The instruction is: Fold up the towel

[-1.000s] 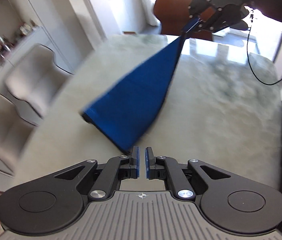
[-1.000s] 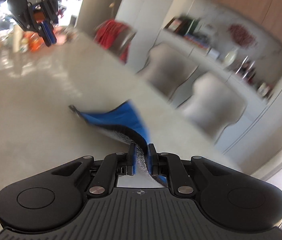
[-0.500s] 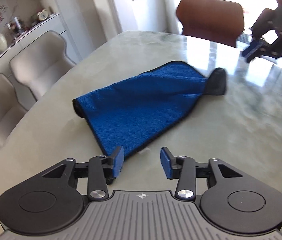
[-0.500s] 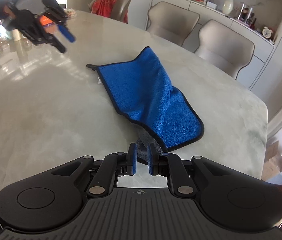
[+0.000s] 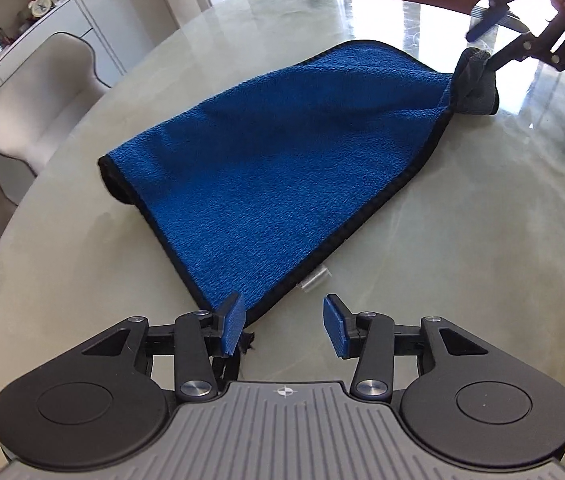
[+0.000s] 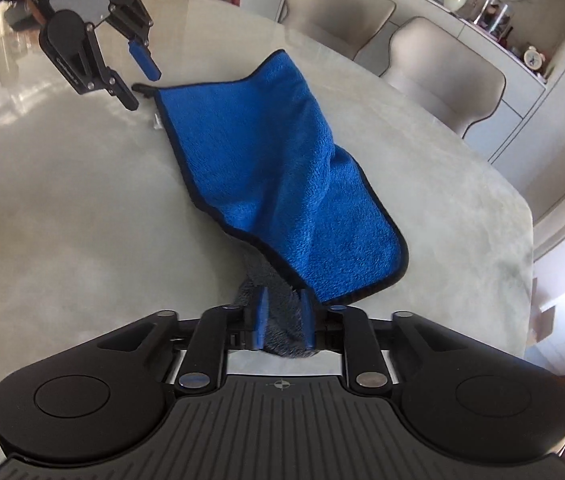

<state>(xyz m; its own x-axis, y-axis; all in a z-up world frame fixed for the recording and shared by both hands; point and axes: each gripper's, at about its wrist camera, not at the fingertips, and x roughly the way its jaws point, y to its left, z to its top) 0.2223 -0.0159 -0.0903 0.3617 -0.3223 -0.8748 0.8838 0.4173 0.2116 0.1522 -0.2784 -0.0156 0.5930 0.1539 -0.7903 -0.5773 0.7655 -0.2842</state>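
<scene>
The left gripper (image 5: 282, 326) hangs low with its blue-padded jaws spread wide, nothing between them. The right gripper (image 6: 284, 322) sits low too, jaws partly parted, grey cloth lying between them.

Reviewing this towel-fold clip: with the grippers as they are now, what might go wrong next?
1. The right gripper is opening around the bunched grey corner of the blue towel; letting go could leave that end crumpled.
2. The left gripper is open beside the near corner, so nothing pins that end; a tug could drag the towel across the smooth table.
</scene>
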